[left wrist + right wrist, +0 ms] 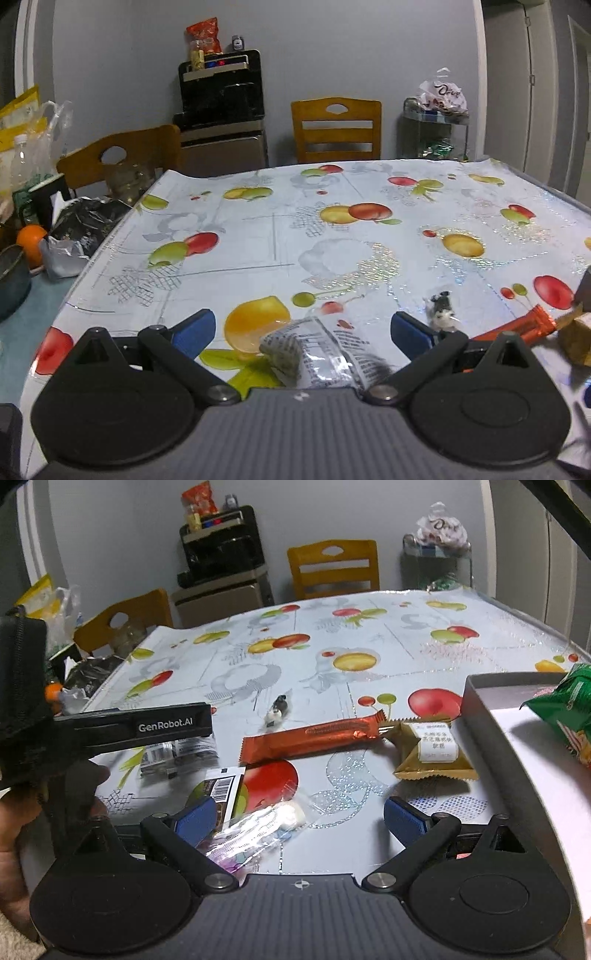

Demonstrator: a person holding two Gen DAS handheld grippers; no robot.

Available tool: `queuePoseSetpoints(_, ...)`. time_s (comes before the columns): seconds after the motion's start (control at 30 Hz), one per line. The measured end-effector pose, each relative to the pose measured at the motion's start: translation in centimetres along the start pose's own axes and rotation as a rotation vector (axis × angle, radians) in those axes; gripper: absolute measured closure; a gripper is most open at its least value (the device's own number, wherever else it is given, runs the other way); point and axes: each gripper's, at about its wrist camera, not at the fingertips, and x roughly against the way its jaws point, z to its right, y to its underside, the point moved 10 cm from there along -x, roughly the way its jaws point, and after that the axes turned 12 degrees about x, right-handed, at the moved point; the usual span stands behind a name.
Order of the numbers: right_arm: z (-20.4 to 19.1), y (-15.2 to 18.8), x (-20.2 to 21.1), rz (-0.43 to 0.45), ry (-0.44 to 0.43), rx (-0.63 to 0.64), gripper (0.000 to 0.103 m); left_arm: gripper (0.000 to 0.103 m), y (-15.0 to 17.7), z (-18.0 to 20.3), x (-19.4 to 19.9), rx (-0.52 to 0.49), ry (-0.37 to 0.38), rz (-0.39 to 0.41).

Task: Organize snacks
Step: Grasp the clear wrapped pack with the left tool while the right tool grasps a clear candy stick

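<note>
Fruit-patterned oilcloth covers the table [332, 229], which fills the middle of both views; grey wall, two wooden chairs [336, 129] and a dark appliance cabinet [221, 110] occupy the upper frame.

Left wrist view: the left gripper [303, 330] stands wide apart, blue pads [194, 330] at lower left and lower right of centre, gripping nothing. A clear printed snack packet [314, 350] lies on the cloth between the fingers, its near end hidden under the gripper body. A small black-and-white wrapped sweet [441, 310] sits just beside the right pad. At the right edge, the orange bar [517, 326] and gold pouch [576, 339] are cut off by the frame.

Right wrist view: the right gripper [297, 818] is likewise spread wide and empty. A transparent wrapper with a white piece [266, 827] lies between its fingers, nearer the left pad; its lower end is hidden by the body. A dark barcoded packet [221, 790] is partly covered by the left finger. The orange bar [310, 736] and gold pouch [436, 753] lie touching, mid-frame. A grey box [480, 698] enters from the right edge, holding a green bag [565, 709] that is cropped. The other gripper, labelled GenRobot.AI, crosses the left side above the clear printed packet [181, 753], held by a hand [14, 830] at the left edge, largely out of frame. Label text on the pouch is too small to read.
</note>
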Motion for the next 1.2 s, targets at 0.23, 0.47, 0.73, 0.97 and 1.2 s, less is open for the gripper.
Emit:
queuePoseSetpoints(0.23,0.1,-0.1,-0.9,-0.007,0.055,0.054,0.01,0.001,0.2,0.0,0.0,-0.001,0.008,-0.015)
queuePoseSetpoints(0.47,1.1,0.5,-0.3,-0.008,0.154,0.208,0.012,0.001,0.5,-0.2,-0.3,0.003,0.012,-0.037)
queuePoseSetpoints(0.73,1.2,0.8,0.4,0.014,0.113,0.233,0.013,0.001,0.7,-0.3,-0.6,0.015,0.024,-0.065)
queuePoseSetpoints(0.97,0.7,0.7,-0.3,0.018,0.065,0.254,0.031,0.001,1.1,-0.3,-0.9,0.022,0.044,-0.095)
queuePoseSetpoints(1.2,0.4,0.8,0.0,0.035,0.013,0.246,0.054,0.001,1.3,-0.2,-1.1,0.017,0.06,-0.107)
